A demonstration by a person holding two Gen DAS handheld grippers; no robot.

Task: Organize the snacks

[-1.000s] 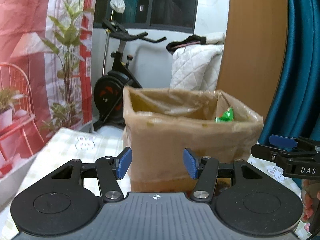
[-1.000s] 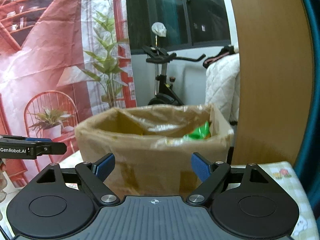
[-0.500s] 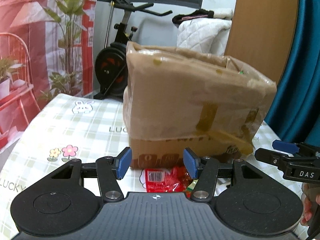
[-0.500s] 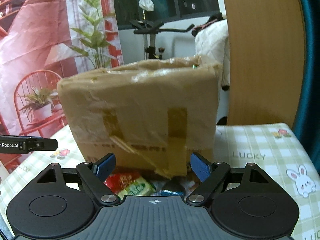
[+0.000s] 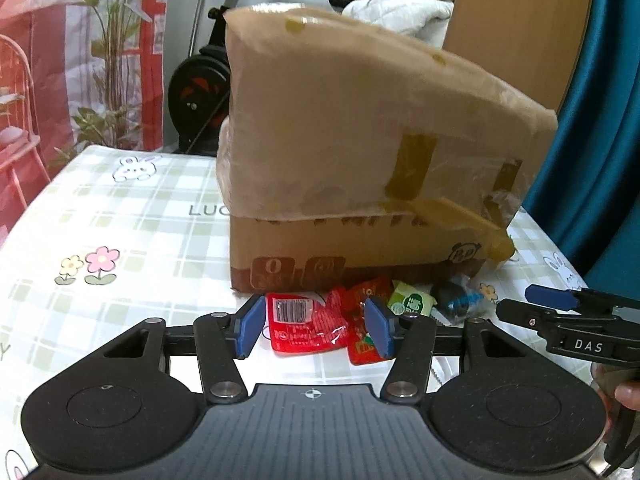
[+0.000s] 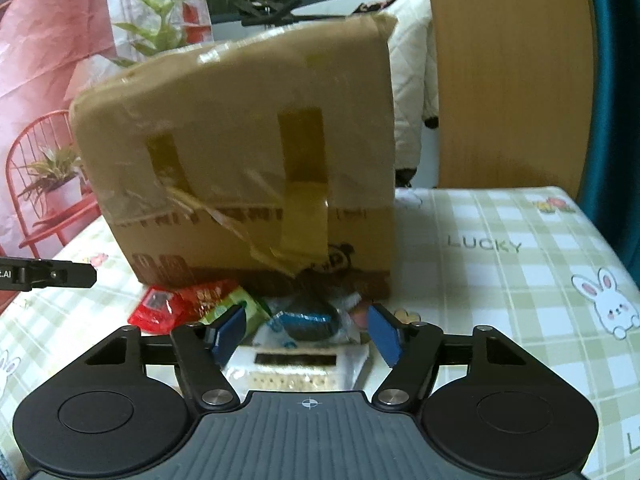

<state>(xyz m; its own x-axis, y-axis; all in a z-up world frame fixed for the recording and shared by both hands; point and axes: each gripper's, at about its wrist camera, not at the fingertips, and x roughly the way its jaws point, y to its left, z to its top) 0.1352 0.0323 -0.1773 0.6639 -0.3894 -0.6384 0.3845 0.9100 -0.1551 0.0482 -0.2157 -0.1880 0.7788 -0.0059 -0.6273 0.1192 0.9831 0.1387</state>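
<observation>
A taped cardboard box (image 5: 360,152) stands on the checked tablecloth, with snack packets piled at its near foot. My left gripper (image 5: 314,326) hangs over a red packet (image 5: 304,326); its blue pads flank the packet without pressing it. A second red packet (image 5: 362,320) and a green one (image 5: 412,304) lie to the right. In the right wrist view my right gripper (image 6: 306,334) is closing around a clear packet with a dark round biscuit (image 6: 310,322), and the pads stand clear of it. A white cracker packet (image 6: 296,368) lies just below.
The tablecloth (image 6: 500,280) stretches bare to the right of the box. Behind the table stand an exercise bike (image 5: 200,92), a wooden panel (image 6: 508,80) and a red printed backdrop (image 6: 48,40). The right gripper's tip (image 5: 560,312) shows in the left wrist view.
Both grippers have sunk from the height of the box's open top to the packets at its foot. The right gripper's jaws have narrowed.
</observation>
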